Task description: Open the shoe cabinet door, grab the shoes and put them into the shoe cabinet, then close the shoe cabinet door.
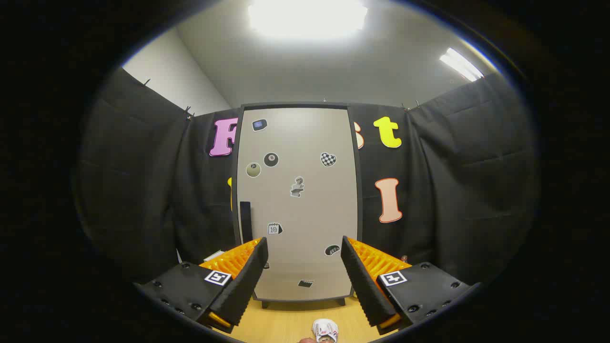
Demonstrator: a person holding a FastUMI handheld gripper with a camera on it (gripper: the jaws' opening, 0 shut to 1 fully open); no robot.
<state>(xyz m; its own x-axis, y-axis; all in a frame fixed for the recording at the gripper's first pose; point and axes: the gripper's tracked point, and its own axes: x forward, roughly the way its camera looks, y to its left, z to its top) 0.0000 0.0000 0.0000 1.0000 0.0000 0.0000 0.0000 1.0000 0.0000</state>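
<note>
Open tongs [304,247] face closed cabinet door [298,200]; perhaps a shoe [325,329] below.

1. The gripper [303,247] has two wedge-shaped fingers with ribbed inner faces.
2. Each finger sits on a blocky black mount [183,288] dotted with small dark screws.
3. A square black-and-white marker [218,277] is stuck on the left mount, and a matching one [393,278] on the right mount.

Tongs [304,247] upright, both fingers [248,281] spread wide apart, nothing between them.
</note>
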